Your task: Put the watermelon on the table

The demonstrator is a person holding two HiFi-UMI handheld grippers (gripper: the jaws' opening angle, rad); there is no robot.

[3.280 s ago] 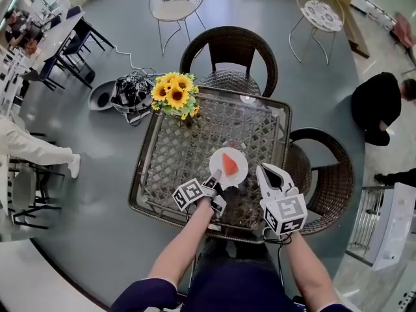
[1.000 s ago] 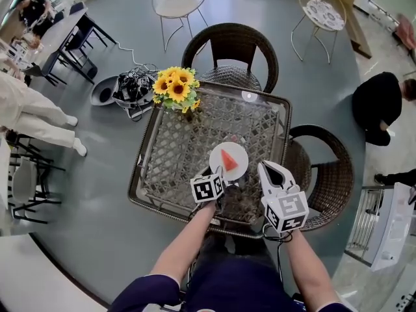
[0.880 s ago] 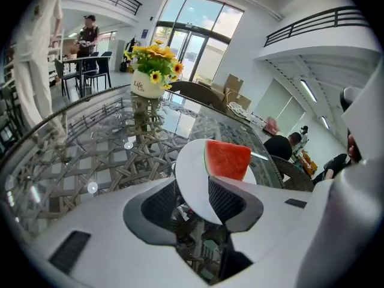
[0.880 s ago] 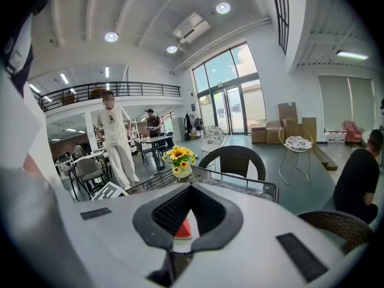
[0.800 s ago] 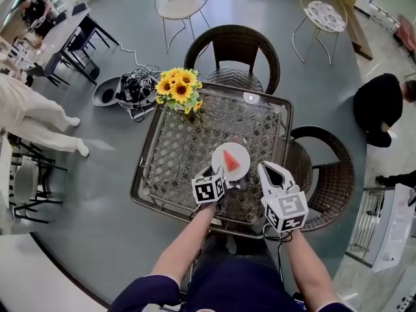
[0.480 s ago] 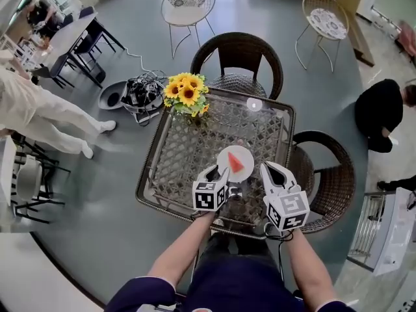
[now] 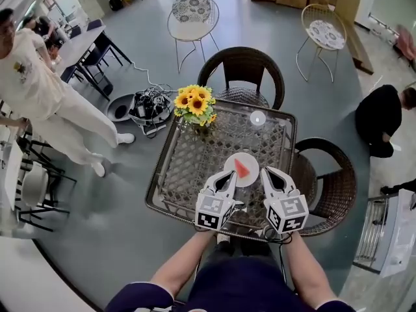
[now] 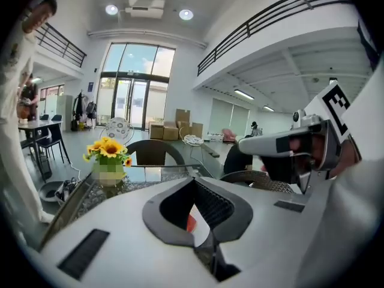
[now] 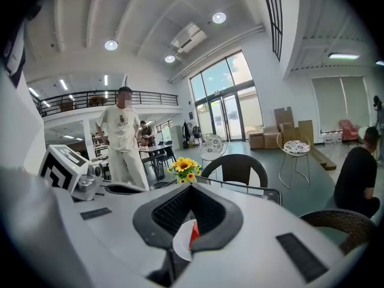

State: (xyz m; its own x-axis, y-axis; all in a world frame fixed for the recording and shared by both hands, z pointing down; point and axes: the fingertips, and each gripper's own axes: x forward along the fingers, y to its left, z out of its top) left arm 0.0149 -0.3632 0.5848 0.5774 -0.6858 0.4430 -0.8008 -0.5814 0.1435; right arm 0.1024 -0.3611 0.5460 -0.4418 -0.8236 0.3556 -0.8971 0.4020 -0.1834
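The left gripper (image 7: 229,175) is hovering over the counter (image 7: 185,168) at the lower centre of the frame. Its jaws have just been closing and are now meeting on nothing. The right gripper (image 7: 268,174) is hovering just beside it, jaws likewise together and empty. The watermelon (image 7: 241,168) is lying on a white plate (image 7: 251,160) on the counter, between and just above both tips. Sunflowers (image 7: 197,103) are standing at the counter's upper left corner.

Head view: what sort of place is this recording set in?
Probably an office lobby or café lounge: wicker table and chairs, tall glass doors, a mezzanine railing.
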